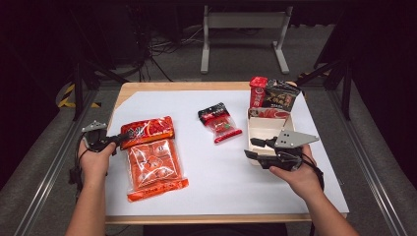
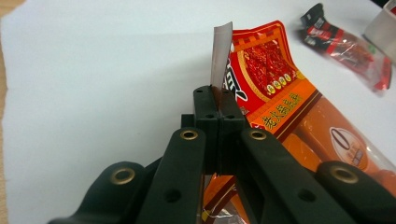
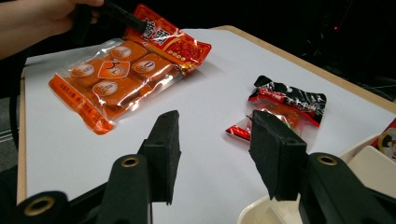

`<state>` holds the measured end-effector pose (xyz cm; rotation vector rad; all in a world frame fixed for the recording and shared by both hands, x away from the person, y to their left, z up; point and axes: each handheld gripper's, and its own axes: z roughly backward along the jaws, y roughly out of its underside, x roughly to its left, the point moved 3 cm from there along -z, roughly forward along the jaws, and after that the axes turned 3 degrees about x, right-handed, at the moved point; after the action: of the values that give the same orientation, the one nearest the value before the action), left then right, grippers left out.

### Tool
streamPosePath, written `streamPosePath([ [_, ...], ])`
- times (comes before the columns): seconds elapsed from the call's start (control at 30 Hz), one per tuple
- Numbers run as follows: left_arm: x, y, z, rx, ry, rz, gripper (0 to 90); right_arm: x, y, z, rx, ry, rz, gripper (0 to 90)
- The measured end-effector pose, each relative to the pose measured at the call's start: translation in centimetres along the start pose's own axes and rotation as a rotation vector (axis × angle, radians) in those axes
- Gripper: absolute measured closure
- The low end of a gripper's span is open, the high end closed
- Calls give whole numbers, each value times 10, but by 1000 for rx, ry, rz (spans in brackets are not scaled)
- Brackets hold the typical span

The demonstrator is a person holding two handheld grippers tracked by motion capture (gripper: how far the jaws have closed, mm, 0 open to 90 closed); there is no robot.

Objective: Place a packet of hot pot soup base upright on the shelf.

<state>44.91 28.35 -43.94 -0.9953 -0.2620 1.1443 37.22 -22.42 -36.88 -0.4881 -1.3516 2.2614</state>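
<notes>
My left hand-held gripper pinches the red snack packet's edge on the worktop. My right hand-held gripper hangs open over the white tray's near end.

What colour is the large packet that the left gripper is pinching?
Orange and red, the large packet partly clear; best in the right gripper view.

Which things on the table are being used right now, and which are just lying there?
In use:
- orange packet, pinched at its top corner
- left gripper, shut on that packet
- right gripper, open over the near end of the box
- white box, with packets standing at its far end

Just lying there:
- small red-and-black packet in the middle of the white sheet
</notes>
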Motion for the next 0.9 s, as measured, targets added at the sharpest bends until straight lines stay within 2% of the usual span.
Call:
streamPosePath([
  [0.07, -4, -3, 4, -29, 4, -4, 900, -1, 0, 0, 0, 5, 1, 531],
  [0.27, -13, -12, 18, -68, 18, -22, 900, 2, -2, -2, -10, -20, -4, 532],
  [0.33, -21, -17, 27, -104, 40, -42, 900, 3, -4, -3, -10, -21, 0, 532],
  [0.4, -23, -18, 29, -109, 40, -49, 900, 4, -5, -3, -11, -24, 1, 532],
  [0.5, -33, -24, 38, -139, 48, -78, 900, 3, -10, -3, -15, -28, 7, 527],
  [0.67, -49, -31, 51, -179, 80, -108, 900, 3, -17, -1, -37, -43, -25, 527],
  [0.77, -57, -35, 57, -197, 94, -126, 900, 3, -19, -1, -35, -41, -25, 528],
  [0.83, -65, -38, 63, -214, 119, -142, 900, 3, -23, -1, -41, -43, -23, 526],
  [0.9, -73, -40, 69, -227, 126, -176, 900, 4, -26, 0, -47, -46, -22, 516],
])
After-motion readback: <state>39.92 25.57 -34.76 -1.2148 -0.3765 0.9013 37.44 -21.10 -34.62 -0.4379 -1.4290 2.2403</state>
